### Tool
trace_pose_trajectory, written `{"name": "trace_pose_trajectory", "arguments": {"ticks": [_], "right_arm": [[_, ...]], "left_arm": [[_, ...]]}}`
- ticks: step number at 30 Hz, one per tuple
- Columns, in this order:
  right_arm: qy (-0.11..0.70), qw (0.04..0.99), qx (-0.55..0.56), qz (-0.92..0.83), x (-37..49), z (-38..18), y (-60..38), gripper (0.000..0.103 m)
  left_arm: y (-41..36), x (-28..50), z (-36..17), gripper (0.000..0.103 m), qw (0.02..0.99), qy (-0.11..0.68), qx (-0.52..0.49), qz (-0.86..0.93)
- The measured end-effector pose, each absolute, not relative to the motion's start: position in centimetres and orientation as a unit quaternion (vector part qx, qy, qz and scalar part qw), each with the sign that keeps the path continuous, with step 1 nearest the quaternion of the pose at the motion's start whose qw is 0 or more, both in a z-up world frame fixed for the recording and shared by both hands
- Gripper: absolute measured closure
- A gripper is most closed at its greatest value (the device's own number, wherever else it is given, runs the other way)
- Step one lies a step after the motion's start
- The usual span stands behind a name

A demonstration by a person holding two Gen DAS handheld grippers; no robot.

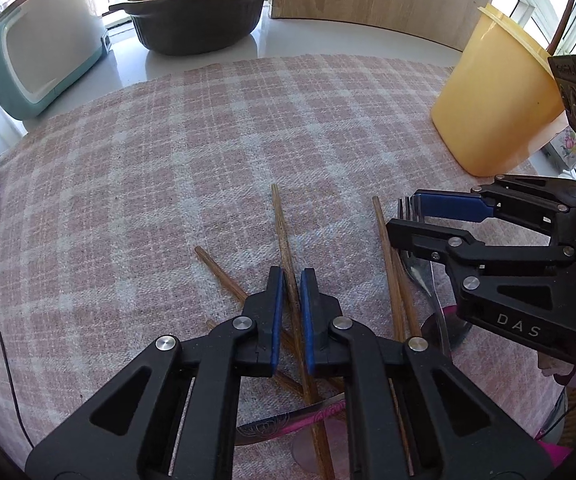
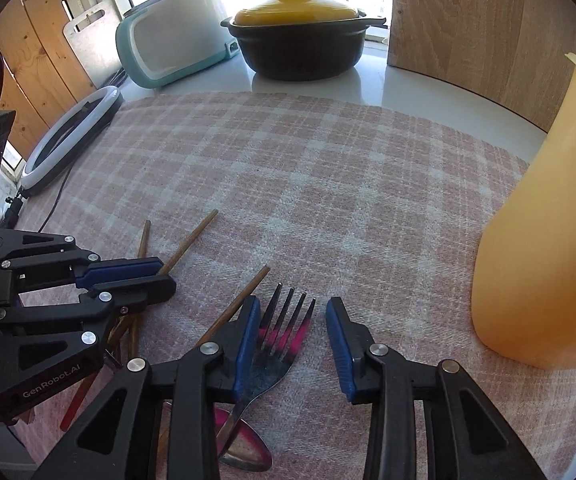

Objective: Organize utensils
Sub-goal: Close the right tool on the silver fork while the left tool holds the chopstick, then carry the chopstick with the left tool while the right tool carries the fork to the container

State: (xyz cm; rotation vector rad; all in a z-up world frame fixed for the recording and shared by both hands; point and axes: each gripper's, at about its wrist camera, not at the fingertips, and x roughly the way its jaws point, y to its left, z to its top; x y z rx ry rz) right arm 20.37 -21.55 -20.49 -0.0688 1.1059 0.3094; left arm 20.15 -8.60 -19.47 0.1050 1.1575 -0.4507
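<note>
Several wooden chopsticks (image 1: pixel 282 232), a metal fork (image 2: pixel 276 344) and spoons (image 2: pixel 248 446) lie in a loose pile on the pink checked cloth (image 1: pixel 168 160). My left gripper (image 1: pixel 292 280) is nearly shut, its blue pads either side of one chopstick that lies on the cloth. My right gripper (image 2: pixel 292 312) is open, straddling the fork's tines, low over the cloth; it also shows in the left wrist view (image 1: pixel 408 212). A yellow plastic cup (image 1: pixel 492 100) with one chopstick in it stands to the right.
A black pot with a yellow lid (image 2: pixel 296 40), a teal and white cooker (image 2: pixel 172 44) and a wooden board (image 2: pixel 480 28) stand at the back. A ring light (image 2: pixel 72 132) and its cable lie at the left edge of the cloth.
</note>
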Motion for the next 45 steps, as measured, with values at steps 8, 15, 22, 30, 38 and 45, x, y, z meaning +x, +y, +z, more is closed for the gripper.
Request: {"name": "trace_pose_trajectory", "arguments": {"ticks": [8,15,22,30,38,45], "right_arm": [[0.524,0.838,-0.025,0.15,20.4,-20.4,-21.3,0.081],[0.519,0.839,-0.032,0.16,20.0,-19.5,-20.9,0.097],[0.528,0.832,-0.039,0.162,20.3,-19.9,-20.3,0.1],[0.506,0.846,-0.021,0.165,18.5,-17.4,-21.4,0.103],[0.477,0.864,0.009,0.161,16.2,-14.3,-23.8,0.103],[0.449,0.881,0.027,0.148,13.9,-12.2,-25.7,0.103]], "left_arm": [[-8.1,20.0,-19.0,0.097,0.817,0.537,0.041,-0.208],[-7.6,19.7,-18.2,0.097,0.823,0.529,0.033,-0.203],[-7.3,19.4,-18.0,0.1,0.824,0.529,0.031,-0.2],[-6.2,18.8,-15.9,0.1,0.838,0.509,0.009,-0.199],[-5.2,17.5,-13.1,0.1,0.853,0.48,-0.014,-0.203],[-4.5,16.3,-10.5,0.1,0.866,0.455,-0.035,-0.206]]}}
